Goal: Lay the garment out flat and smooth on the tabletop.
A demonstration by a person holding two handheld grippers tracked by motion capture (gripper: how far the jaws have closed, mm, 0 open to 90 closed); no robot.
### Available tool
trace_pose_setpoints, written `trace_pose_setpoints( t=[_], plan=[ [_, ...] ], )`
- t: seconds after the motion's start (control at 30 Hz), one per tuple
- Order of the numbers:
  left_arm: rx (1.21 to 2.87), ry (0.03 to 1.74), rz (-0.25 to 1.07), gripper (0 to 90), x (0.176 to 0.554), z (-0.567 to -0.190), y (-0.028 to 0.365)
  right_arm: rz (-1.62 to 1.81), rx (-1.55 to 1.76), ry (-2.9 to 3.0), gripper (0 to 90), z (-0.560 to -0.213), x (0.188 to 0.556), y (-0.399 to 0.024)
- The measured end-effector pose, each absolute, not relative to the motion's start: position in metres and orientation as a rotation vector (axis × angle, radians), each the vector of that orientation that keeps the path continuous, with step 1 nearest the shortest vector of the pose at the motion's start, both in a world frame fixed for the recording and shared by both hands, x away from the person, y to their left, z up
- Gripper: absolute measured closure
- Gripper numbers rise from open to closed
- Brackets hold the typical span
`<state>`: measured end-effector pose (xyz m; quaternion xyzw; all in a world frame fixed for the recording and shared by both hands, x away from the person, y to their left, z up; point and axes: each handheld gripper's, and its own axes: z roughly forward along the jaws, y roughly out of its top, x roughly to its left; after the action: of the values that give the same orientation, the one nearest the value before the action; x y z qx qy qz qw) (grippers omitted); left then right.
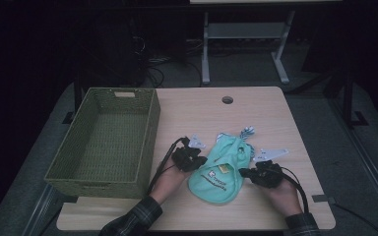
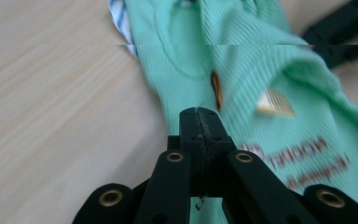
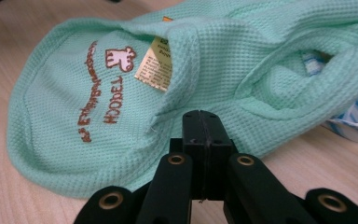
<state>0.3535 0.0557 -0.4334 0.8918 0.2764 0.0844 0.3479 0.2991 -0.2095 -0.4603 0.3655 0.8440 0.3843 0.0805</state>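
Note:
A small mint-green waffle-knit garment (image 1: 219, 169) lies crumpled on the wooden table (image 1: 202, 108), with brown printed lettering and a paper tag (image 3: 154, 65) on it. My left gripper (image 1: 202, 160) rests at its left edge, jaws pressed together; in the left gripper view the closed tips (image 2: 199, 114) hover over the garment (image 2: 261, 60). At the right edge sits my right gripper (image 1: 243, 172), also shut, its tips (image 3: 203, 116) right against a fold of the garment (image 3: 98, 93). No cloth shows between either pair of jaws.
A green woven basket (image 1: 103, 183) stands at the table's left, with nothing in it. A blue-and-white striped piece (image 1: 247, 132) pokes out at the garment's far end. A round cable hole (image 1: 227, 100) is near the far edge. A desk frame stands on the floor beyond.

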Motion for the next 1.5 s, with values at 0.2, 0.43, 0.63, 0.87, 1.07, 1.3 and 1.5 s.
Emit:
trace_pose_setpoints(
  t=[0.2, 0.43, 0.63, 0.87, 1.07, 1.3, 1.5],
  plan=[
    [2.340, 0.696, 0.188, 89.2, 0.375, -0.447, 0.033, 1.127, 1.107, 2.537, 90.0, -0.463, 0.300, -0.209],
    [2.356, 0.729, 0.196, 89.4, 0.380, -0.461, 0.032, 1.064, 1.117, 2.555, 90.0, -0.468, 0.301, -0.209],
    [2.374, 0.736, 0.206, 89.5, 0.378, -0.460, 0.049, 1.033, 1.152, 2.544, 90.0, -0.467, 0.304, -0.216],
    [2.396, 0.747, 0.188, 89.6, 0.362, -0.458, 0.063, 0.996, 1.160, 2.525, 90.0, -0.466, 0.307, -0.222],
    [2.411, 0.725, 0.179, 89.6, 0.342, -0.457, 0.069, 0.973, 1.177, 2.511, 90.0, -0.465, 0.309, -0.229],
    [2.378, 0.750, 0.154, 89.6, 0.339, -0.458, 0.077, 0.963, 1.171, 2.501, 90.0, -0.465, 0.312, -0.231],
    [2.331, 0.757, 0.099, 86.9, 0.340, -0.459, 0.080, 1.006, 1.156, 2.514, 90.0, -0.466, 0.313, -0.233]
  ],
)
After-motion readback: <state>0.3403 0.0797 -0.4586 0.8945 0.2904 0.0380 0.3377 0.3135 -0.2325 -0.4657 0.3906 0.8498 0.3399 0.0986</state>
